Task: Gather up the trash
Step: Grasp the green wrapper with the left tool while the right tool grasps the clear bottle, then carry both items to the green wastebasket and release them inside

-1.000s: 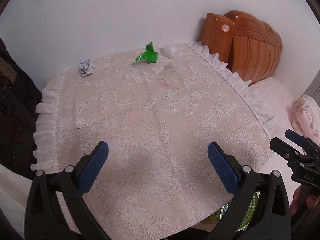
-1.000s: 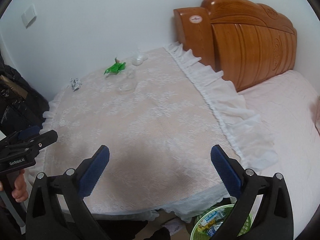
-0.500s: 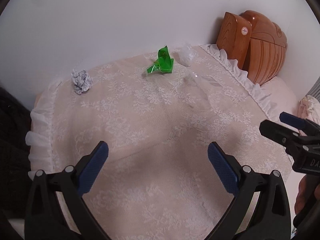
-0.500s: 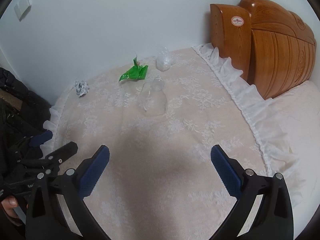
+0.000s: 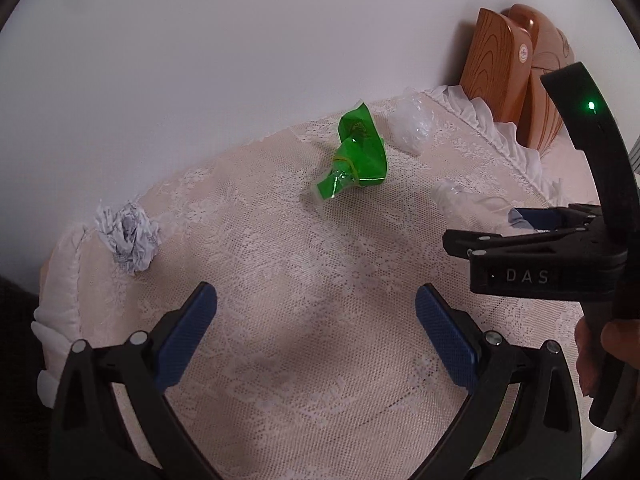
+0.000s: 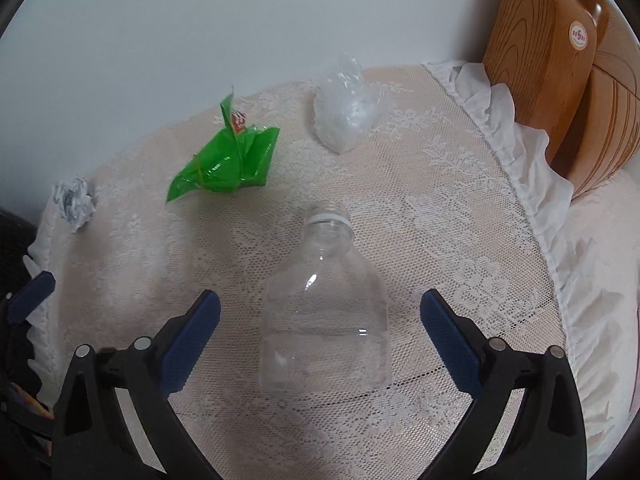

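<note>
Nearest to me, the right tool [image 6: 320,330] hangs over the lace-covered counter [image 6: 440,240], its jaws closing in from wide, with the clear plastic bottle [image 6: 324,312] lying on its side between the blue pads [image 6: 192,340]; neither pad touches it yet. The bottle's open neck points away toward the wall. The left tool [image 5: 316,340] hovers beside it with jaws spread and nothing between them, only bare lace below.

Farther back lies a crumpled green wrapper [image 6: 228,160], and behind that, close to the wall, a wad of clear plastic film [image 6: 346,114]. Off at the left edge of the counter sits a ball of crumpled paper [image 5: 128,236]. A wooden headboard [image 6: 560,80] rises beyond the frilled edge on the right.

The risk, as I see it, is the bottle itself: it looks empty, light and smooth, so pads that meet it off-centre could squirt it forward or roll it aside. Squeezing hard may buckle its wall and loosen the hold. The pads coming in too low could also snag the lace and drag the cloth, shifting the other scraps.
</note>
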Demonstrator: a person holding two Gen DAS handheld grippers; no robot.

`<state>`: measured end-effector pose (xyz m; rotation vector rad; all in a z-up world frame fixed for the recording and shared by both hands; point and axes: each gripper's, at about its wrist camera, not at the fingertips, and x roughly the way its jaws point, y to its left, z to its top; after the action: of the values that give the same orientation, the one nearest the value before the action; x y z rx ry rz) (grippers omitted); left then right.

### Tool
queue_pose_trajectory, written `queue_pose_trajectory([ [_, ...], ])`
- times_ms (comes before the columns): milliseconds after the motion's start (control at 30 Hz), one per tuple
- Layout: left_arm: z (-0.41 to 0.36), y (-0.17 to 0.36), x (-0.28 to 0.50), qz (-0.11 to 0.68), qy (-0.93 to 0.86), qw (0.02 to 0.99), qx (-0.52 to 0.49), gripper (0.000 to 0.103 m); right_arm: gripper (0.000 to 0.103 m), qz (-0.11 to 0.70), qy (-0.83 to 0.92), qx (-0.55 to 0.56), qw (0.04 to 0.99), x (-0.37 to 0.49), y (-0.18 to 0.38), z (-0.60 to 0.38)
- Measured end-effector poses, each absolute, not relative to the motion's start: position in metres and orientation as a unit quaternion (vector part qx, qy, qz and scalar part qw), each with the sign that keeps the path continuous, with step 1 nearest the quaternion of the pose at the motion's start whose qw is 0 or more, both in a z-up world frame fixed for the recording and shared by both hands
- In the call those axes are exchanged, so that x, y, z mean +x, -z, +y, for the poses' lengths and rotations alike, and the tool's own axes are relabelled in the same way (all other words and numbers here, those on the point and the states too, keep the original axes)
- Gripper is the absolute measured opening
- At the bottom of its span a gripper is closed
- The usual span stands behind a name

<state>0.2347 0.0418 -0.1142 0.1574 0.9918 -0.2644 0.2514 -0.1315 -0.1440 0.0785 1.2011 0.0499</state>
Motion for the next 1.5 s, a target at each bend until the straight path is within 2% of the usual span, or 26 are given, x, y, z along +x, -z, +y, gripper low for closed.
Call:
queue_pose_trajectory([
  [67, 0.041, 0.117, 0.241, 0.474, 0.127, 0.868, 0.076, 0.095, 0.07, 0.577, -0.027, 0.055, 0.815, 0.252, 0.151, -0.138],
  [133, 0.039, 0.118, 0.248, 0.475, 0.131, 0.867, 0.072, 0.095, 0.064, 0.578, -0.035, 0.07, 0.812, 0.25, 0.153, -0.143],
  [700, -0.036, 0.151, 0.352, 0.491, 0.128, 0.86, 0.062, 0.094, 0.063, 0.542, -0.037, 0.158, 0.824, 0.209, 0.127, -0.205],
  [733, -0.038, 0.152, 0.355, 0.49, 0.125, 0.86, 0.064, 0.091, 0.063, 0.542, -0.036, 0.159, 0.824, 0.207, 0.127, -0.207],
  [800, -0.042, 0.155, 0.36, 0.5, 0.129, 0.854, 0.062, 0.063, 0.063, 0.543, -0.034, 0.163, 0.823, 0.203, 0.128, -0.212],
  [867, -0.042, 0.158, 0.362, 0.509, 0.13, 0.849, 0.056, 0.056, 0.063, 0.543, -0.031, 0.17, 0.822, 0.201, 0.128, -0.215],
  [1033, -0.034, 0.152, 0.348, 0.501, 0.126, 0.854, 0.062, 0.053, 0.063, 0.539, -0.036, 0.172, 0.824, 0.194, 0.128, -0.214],
  [1100, -0.028, 0.145, 0.338, 0.497, 0.122, 0.857, 0.064, 0.045, 0.063, 0.537, -0.04, 0.171, 0.825, 0.192, 0.126, -0.213],
  [1500, 0.01, 0.106, 0.249, 0.495, 0.119, 0.86, 0.03, 0.044, 0.063, 0.527, -0.052, 0.164, 0.832, 0.143, 0.108, -0.2],
])
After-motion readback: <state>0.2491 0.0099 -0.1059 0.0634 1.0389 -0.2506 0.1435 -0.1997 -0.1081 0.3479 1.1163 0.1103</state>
